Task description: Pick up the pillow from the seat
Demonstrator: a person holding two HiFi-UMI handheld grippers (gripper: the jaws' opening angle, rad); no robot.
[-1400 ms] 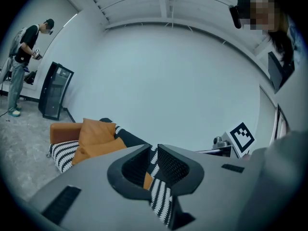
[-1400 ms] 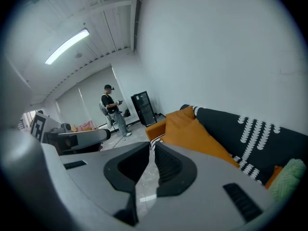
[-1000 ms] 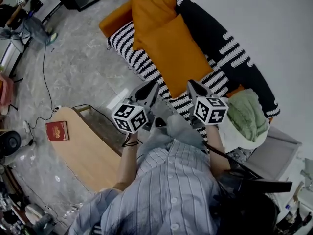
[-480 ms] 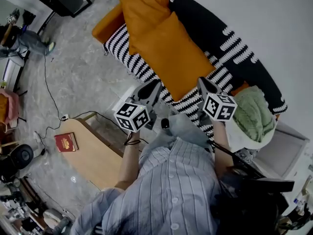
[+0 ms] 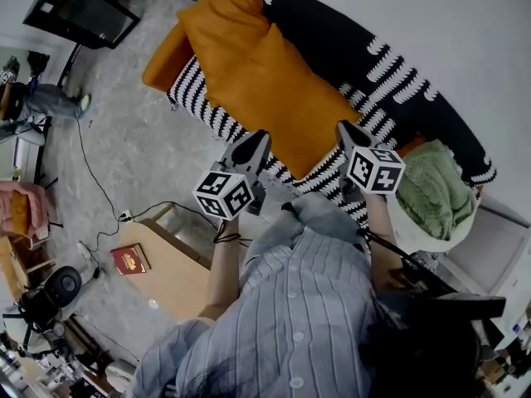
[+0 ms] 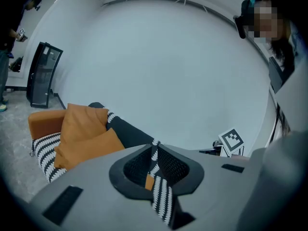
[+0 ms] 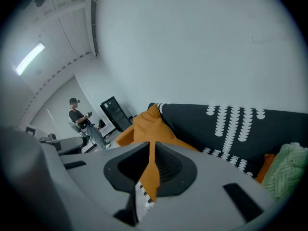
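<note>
A: Head view?
B: Orange pillow (image 5: pixel 274 98) lies on the striped sofa seat (image 5: pixel 197 98). Left gripper (image 5: pixel 259 138) and right gripper (image 5: pixel 344 127) are held up at its near edge.
A: Left gripper view?
B: Jaw tips together, empty.
A: Right gripper view?
B: Same, tips together, nothing held.

Sofa (image 5: pixel 415 89): front seat edge hidden behind the striped shirt (image 5: pixel 290 305).
Pillow (image 6: pixel 89 146): near end covered by the left gripper (image 6: pixel 154 146) body; only an orange sliver shows through the slit between the closed jaws.
Green cushion (image 7: pixel 288 172): cut off at the lens rim, right gripper view.
Table (image 5: pixel 170 264): one side hidden under the person's forearm (image 5: pixel 220 272).
Book (image 5: pixel 130 259): cover print too small to read.
</note>
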